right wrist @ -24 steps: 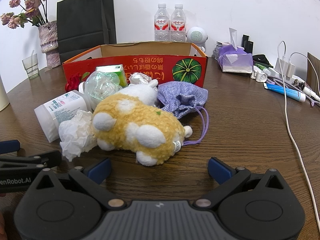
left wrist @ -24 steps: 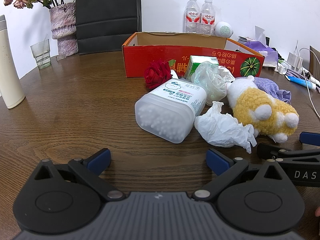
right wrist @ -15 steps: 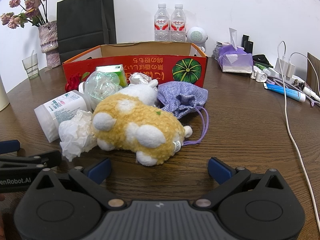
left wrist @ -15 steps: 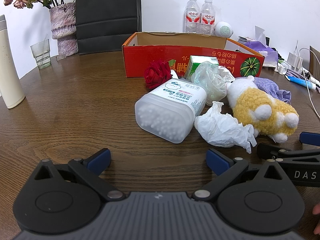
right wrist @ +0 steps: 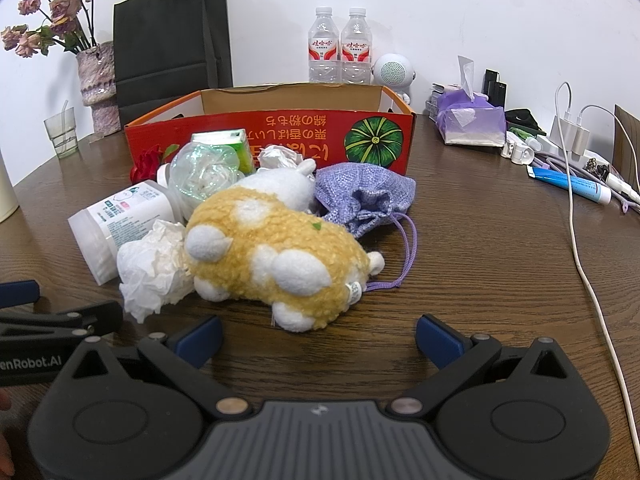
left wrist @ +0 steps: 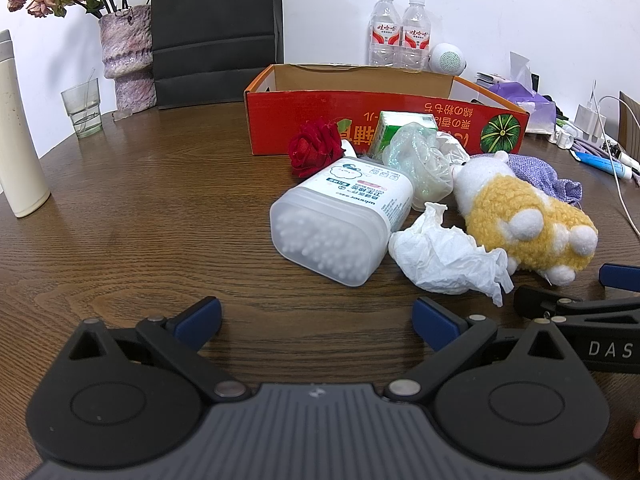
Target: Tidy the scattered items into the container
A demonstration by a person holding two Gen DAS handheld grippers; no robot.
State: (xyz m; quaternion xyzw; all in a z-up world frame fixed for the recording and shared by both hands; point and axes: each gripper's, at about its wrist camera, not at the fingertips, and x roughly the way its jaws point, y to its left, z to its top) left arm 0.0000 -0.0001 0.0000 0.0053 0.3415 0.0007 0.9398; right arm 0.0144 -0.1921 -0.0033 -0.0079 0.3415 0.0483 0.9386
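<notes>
A red cardboard box (left wrist: 360, 120) (right wrist: 280, 128) stands open at the back of the wooden table. In front of it lie a cotton-swab tub (left wrist: 340, 220) (right wrist: 120, 216), a crumpled tissue (left wrist: 444, 256) (right wrist: 154, 268), a yellow-and-white plush toy (left wrist: 520, 220) (right wrist: 276, 252), a purple drawstring pouch (right wrist: 360, 196), a red fabric rose (left wrist: 316, 152), a green carton (left wrist: 404, 128) and a clear plastic wad (left wrist: 416, 160). My left gripper (left wrist: 316, 318) is open and empty, short of the tub. My right gripper (right wrist: 318, 334) is open and empty, just before the plush toy.
A black paper bag (left wrist: 216, 28), a vase of dried flowers (left wrist: 128, 56), a glass (left wrist: 82, 108) and a cream flask (left wrist: 18, 140) stand at the back left. Two water bottles (right wrist: 340, 48), a tissue pack (right wrist: 468, 120), chargers and a white cable (right wrist: 580, 240) are on the right.
</notes>
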